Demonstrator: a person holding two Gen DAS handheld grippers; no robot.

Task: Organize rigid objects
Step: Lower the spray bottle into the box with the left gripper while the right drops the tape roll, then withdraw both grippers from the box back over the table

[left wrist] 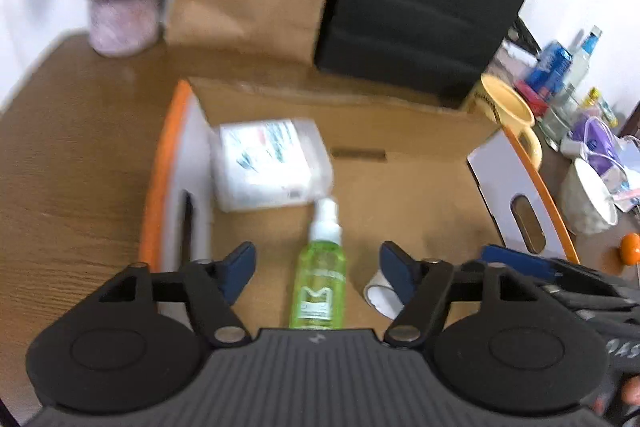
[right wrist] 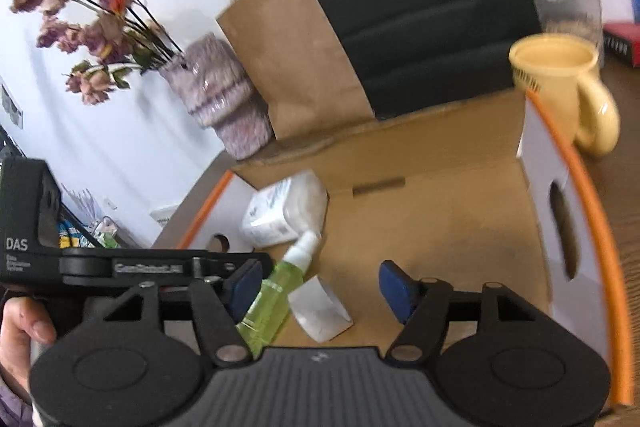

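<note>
Three items are seen lying on the floor of a shallow cardboard box (left wrist: 420,147) with orange-edged white side walls: a green spray bottle (left wrist: 319,275), a white tape roll (left wrist: 381,295) and a white wrapped packet (left wrist: 271,163). The bottle is laid flat with its white cap pointed at the packet, nearly touching it; the roll is set just beside the bottle's lower end. The left gripper (left wrist: 318,269) is held above the box with its blue-padded fingers spread wide, and nothing is gripped; the bottle is framed between them. The right gripper (right wrist: 320,287) is likewise spread wide and empty, with the tape roll and bottle framed between its fingers. A yellow mug (right wrist: 560,75) is stood just outside the box's right wall. A brown paper bag (right wrist: 296,59) and a vase of dried flowers (right wrist: 216,95) are placed behind the box.
</note>
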